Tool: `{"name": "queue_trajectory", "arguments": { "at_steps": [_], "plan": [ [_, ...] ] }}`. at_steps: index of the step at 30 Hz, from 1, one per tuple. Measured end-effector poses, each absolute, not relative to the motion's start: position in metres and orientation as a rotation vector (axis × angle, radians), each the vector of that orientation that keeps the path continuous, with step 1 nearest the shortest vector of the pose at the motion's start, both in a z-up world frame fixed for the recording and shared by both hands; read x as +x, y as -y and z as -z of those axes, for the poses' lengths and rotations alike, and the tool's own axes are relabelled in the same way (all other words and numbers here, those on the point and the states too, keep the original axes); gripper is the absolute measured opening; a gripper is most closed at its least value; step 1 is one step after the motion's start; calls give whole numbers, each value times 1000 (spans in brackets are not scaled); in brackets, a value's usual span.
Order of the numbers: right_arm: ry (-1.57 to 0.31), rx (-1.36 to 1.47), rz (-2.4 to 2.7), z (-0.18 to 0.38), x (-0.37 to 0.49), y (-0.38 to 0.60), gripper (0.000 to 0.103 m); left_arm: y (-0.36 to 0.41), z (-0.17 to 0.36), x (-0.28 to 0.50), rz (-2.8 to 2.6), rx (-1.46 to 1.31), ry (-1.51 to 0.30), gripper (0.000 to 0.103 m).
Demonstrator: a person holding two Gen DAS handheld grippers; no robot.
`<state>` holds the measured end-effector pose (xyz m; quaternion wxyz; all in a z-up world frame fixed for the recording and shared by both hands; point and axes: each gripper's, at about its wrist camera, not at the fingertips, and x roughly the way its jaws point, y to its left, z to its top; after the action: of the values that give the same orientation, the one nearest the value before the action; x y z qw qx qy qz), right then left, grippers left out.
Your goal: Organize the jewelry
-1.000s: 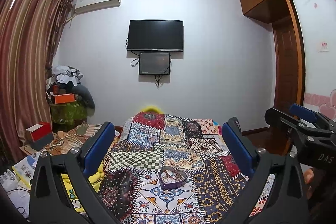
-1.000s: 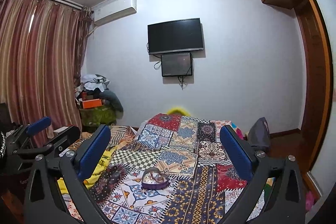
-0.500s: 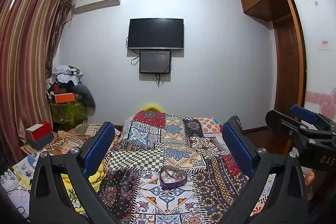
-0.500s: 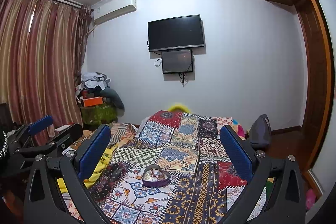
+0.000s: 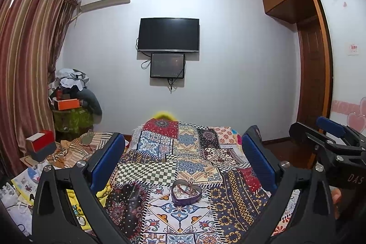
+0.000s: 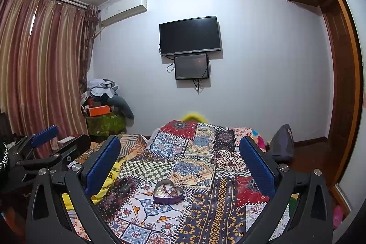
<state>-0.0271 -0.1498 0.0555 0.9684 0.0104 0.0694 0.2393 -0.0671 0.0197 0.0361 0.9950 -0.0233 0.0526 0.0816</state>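
A purple heart-shaped box with tangled jewelry inside rests on a patchwork bedspread. My left gripper hovers open above and short of it, blue pads wide apart, nothing between them. The right wrist view shows the same heart box on the bedspread, with my right gripper open and empty in front of it. The right gripper body shows at the right edge of the left wrist view; the left gripper body shows at the left of the right wrist view.
A TV and smaller screen hang on the far wall. A pile of clothes and boxes stands by the striped curtains. A red and grey box and papers lie at left. A wooden wardrobe stands at right.
Both grippers have tilted slightly downward, so the heart box sits a little higher in each view. Both stay open.
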Motion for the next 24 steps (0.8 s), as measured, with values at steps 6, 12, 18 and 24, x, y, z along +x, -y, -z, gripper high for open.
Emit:
{"name": "queue_trajectory", "arguments": {
  "at_steps": [6, 12, 18, 24],
  "plan": [
    [-136, 28, -481, -56, -29, 152, 103, -20, -36, -66, -149, -50, -115, 102],
    [-136, 27, -475, -56, -30, 152, 103, -20, -35, -67, -135, -54, -115, 102],
    [-146, 37, -473, -56, -28, 155, 103, -19, -35, -67, -122, -65, -118, 102],
    [-153, 43, -478, -56, -26, 156, 103, -18, -35, -67, -118, -60, -118, 102]
  ]
}}
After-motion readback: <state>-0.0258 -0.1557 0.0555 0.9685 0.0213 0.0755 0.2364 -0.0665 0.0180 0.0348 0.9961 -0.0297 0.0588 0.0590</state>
